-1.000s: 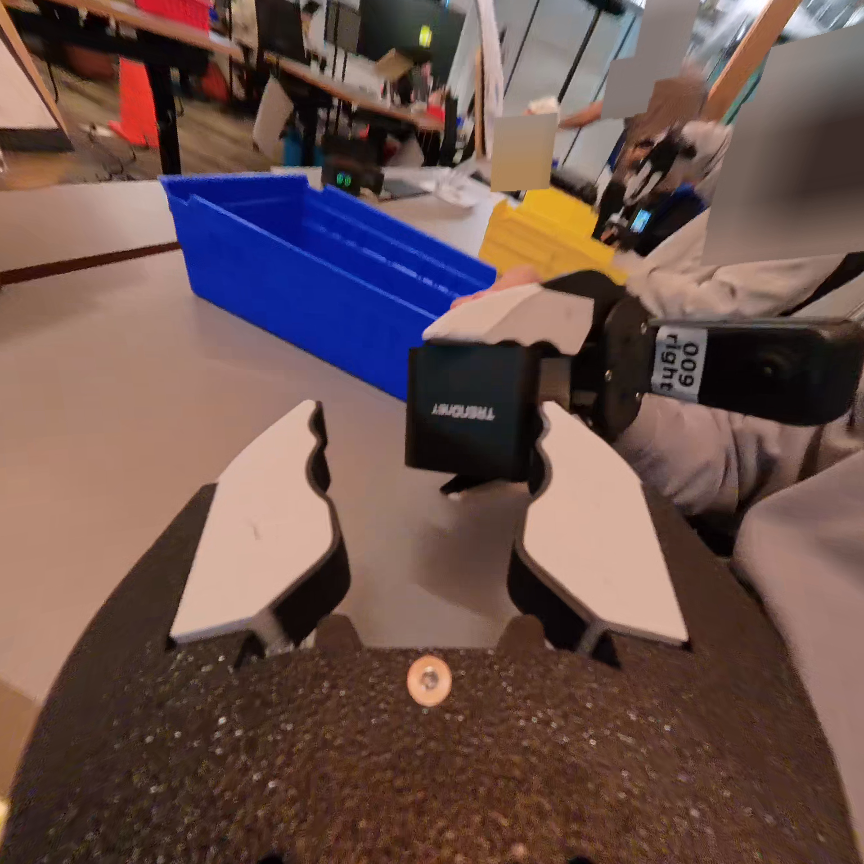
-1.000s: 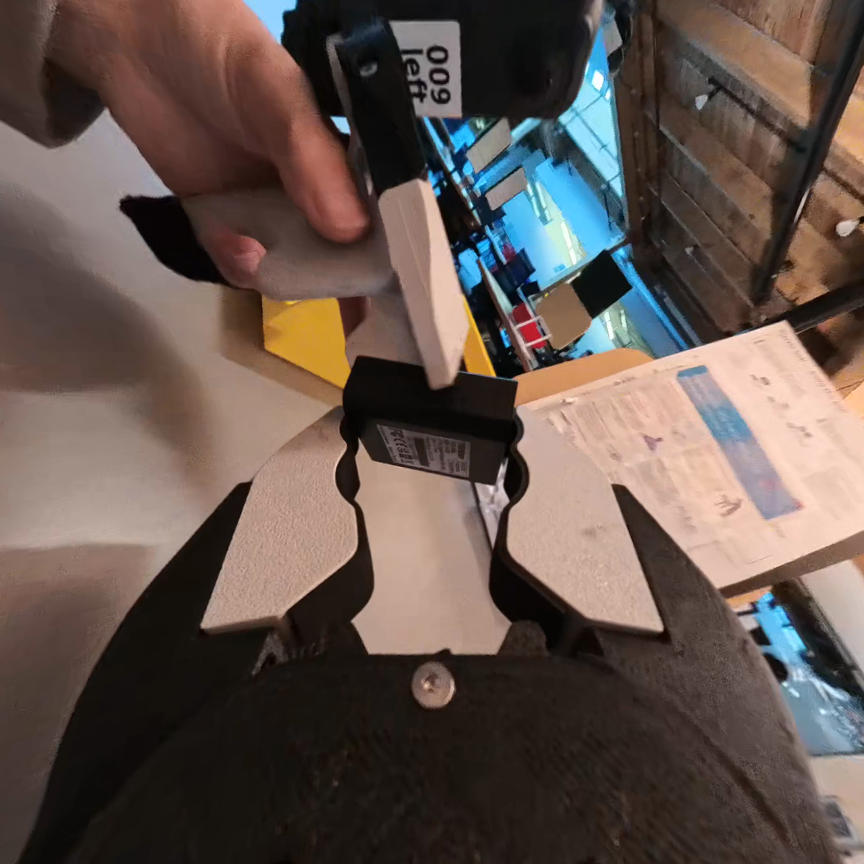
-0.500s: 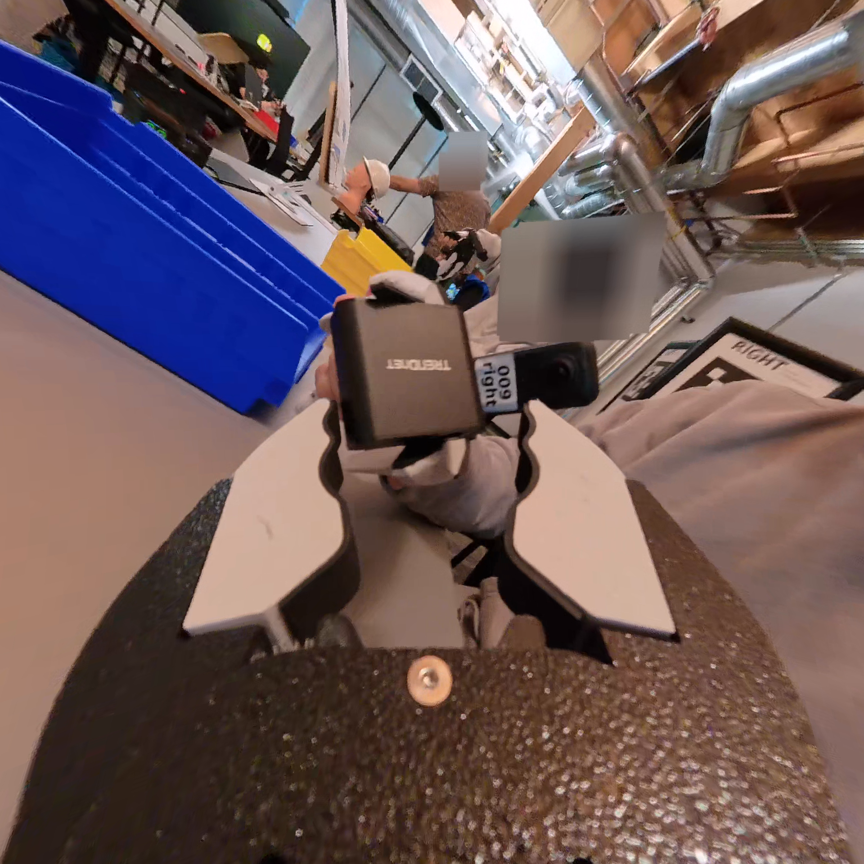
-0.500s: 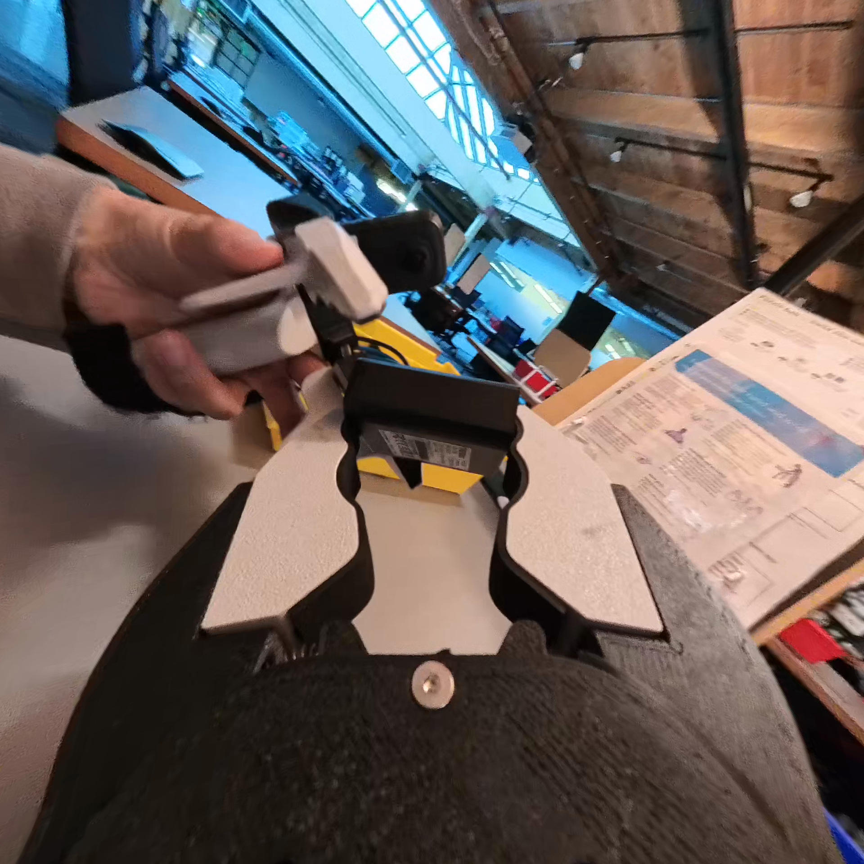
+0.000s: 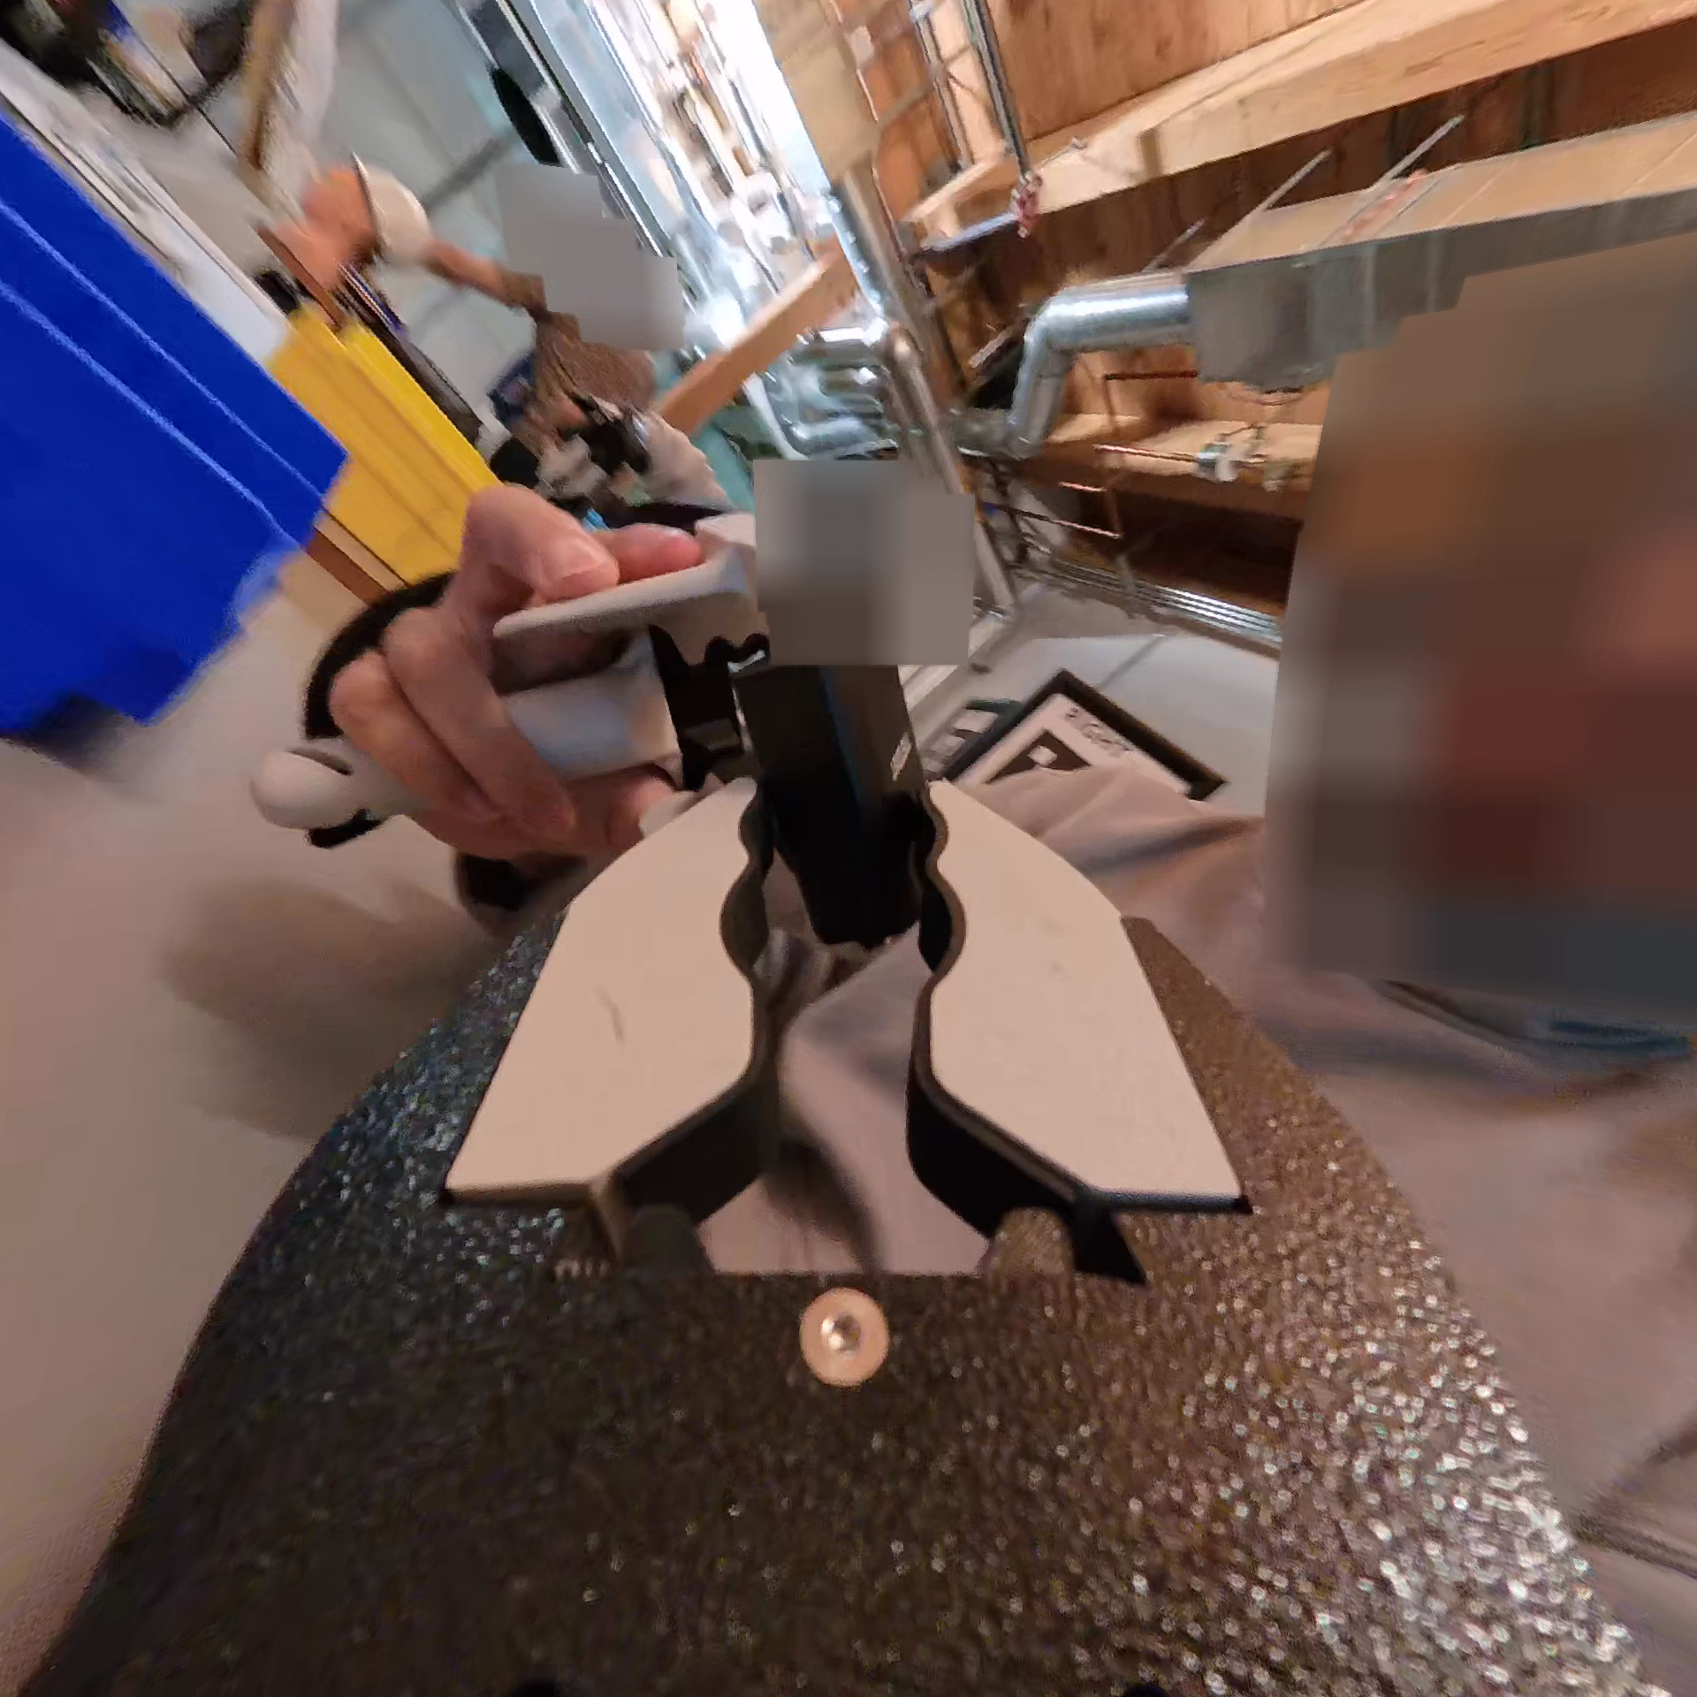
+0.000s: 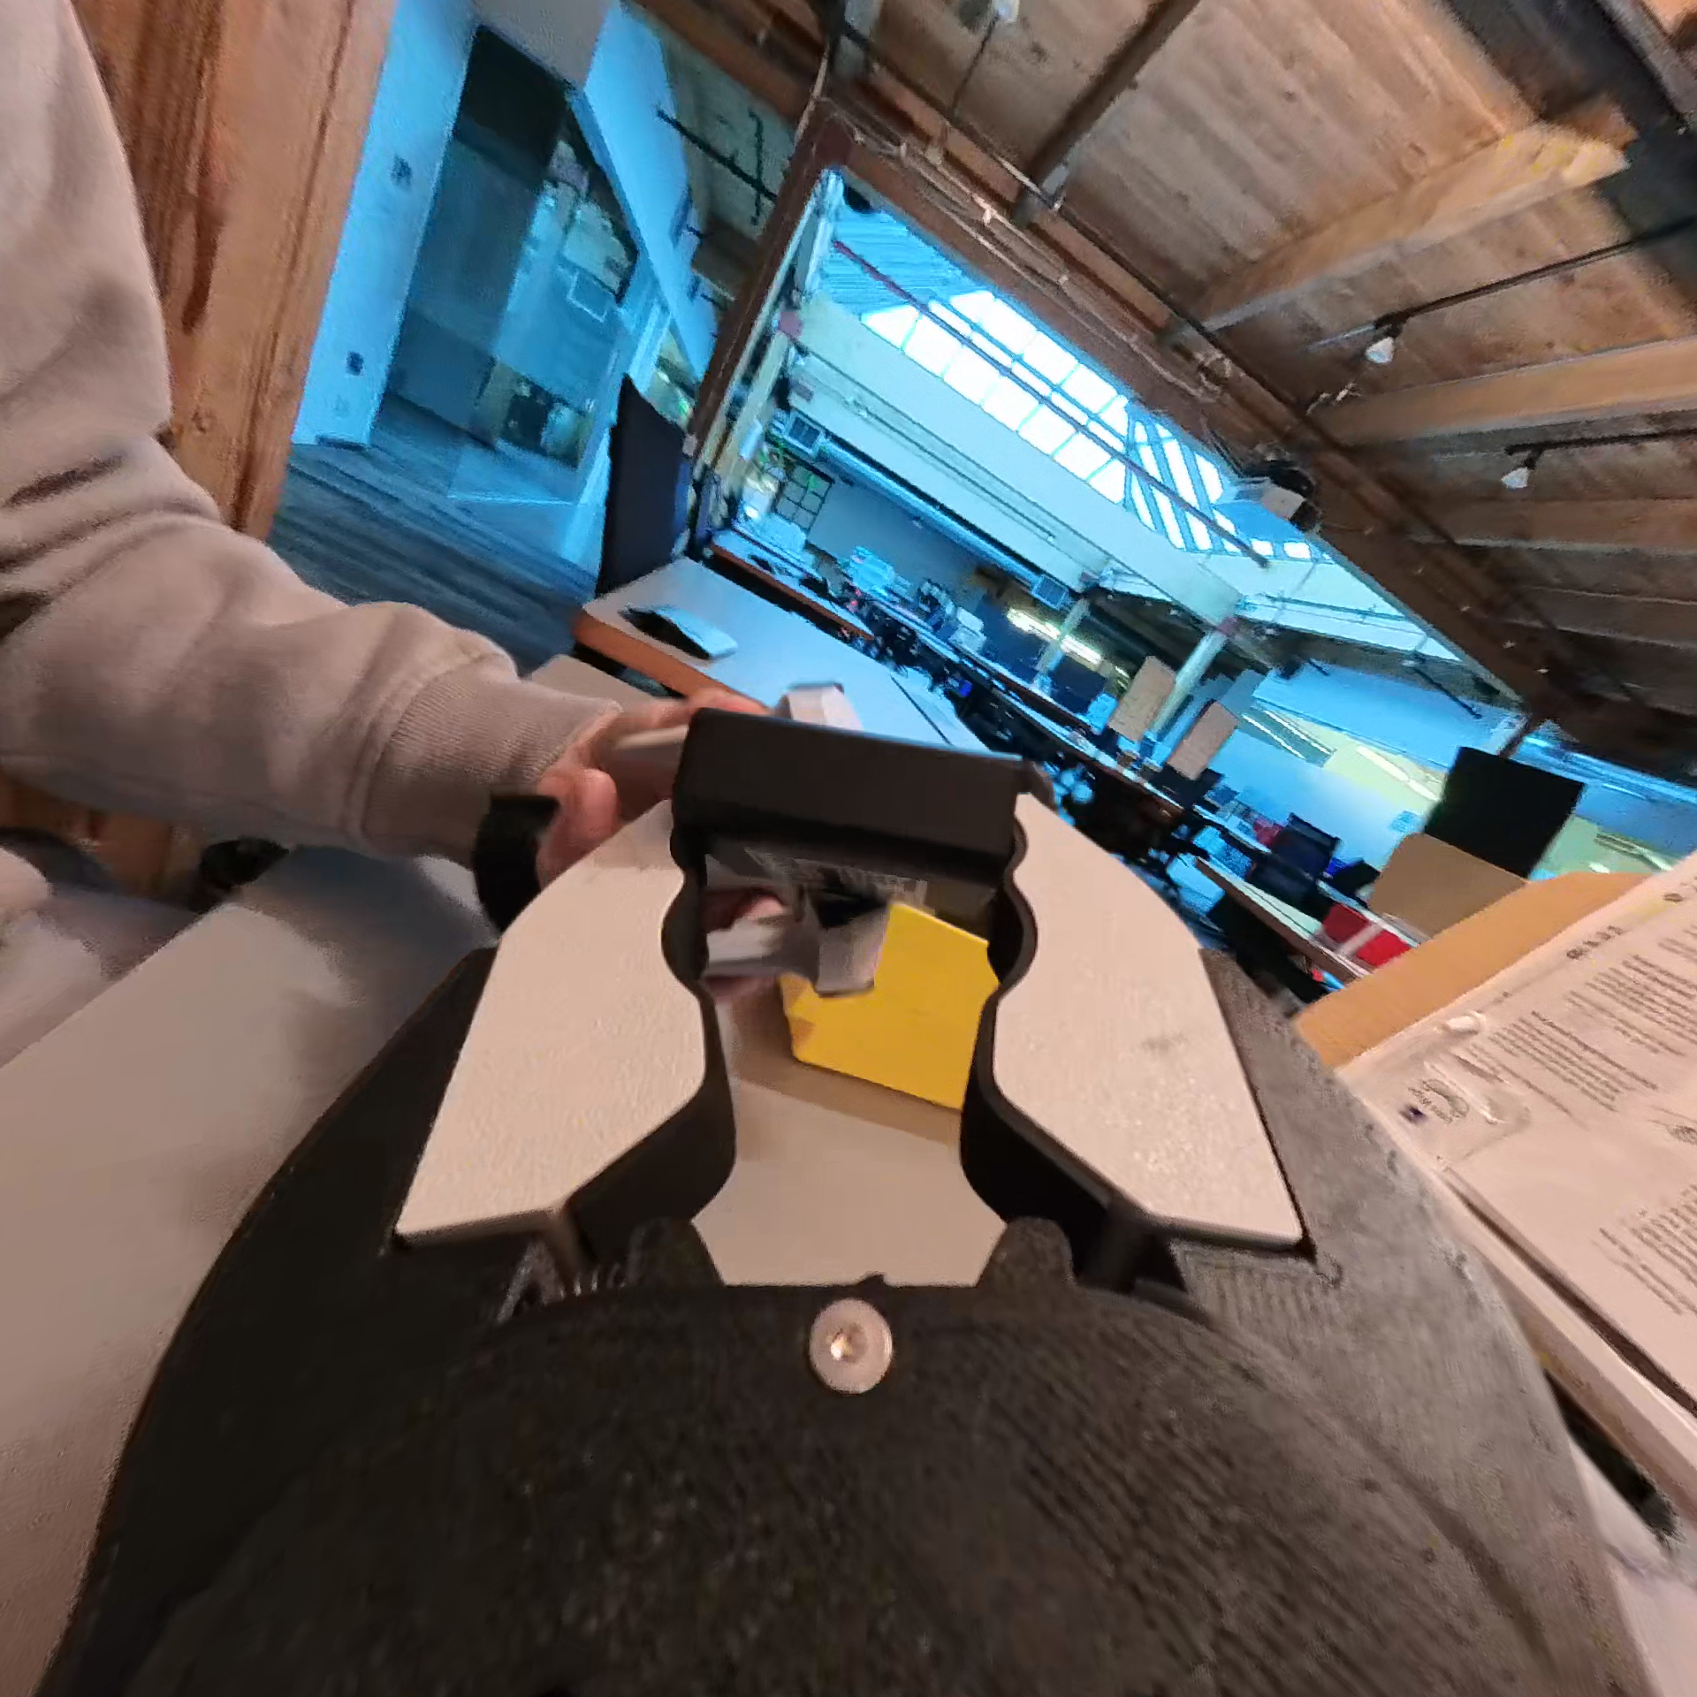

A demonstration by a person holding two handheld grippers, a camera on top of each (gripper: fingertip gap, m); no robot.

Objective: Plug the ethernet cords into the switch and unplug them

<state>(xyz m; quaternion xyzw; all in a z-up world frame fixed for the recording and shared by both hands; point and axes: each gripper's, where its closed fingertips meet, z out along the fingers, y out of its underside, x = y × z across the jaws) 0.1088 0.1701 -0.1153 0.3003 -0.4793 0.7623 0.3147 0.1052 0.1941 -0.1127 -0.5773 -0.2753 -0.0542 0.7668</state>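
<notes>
The black switch (image 6: 845,781) is held in the air between my two grippers. My right gripper (image 6: 849,826) is shut on its wide sides. In the left wrist view the switch (image 5: 817,735) shows edge-on, and my left gripper (image 5: 837,826) has its jaws closed in on its narrow near end. A hand (image 5: 459,716) holds the right gripper (image 5: 702,702) at the left of that view. The left gripper's grey fingers (image 6: 808,946) show under the switch in the right wrist view. No ethernet cords are in view.
A blue bin (image 5: 138,514) and a yellow bin (image 5: 386,441) stand on the grey table (image 5: 138,964); the yellow bin (image 6: 891,1019) lies just beyond the switch. A printed sheet on a board (image 6: 1561,1056) is at the right. A framed sign (image 5: 1074,744) and a grey sleeve (image 6: 230,698) are close. My left and right fingertips are right by each other.
The switch has been lifted and turned edge-on to my left gripper. My left jaws have closed in from wide open onto it. My right gripper has kept its hold.
</notes>
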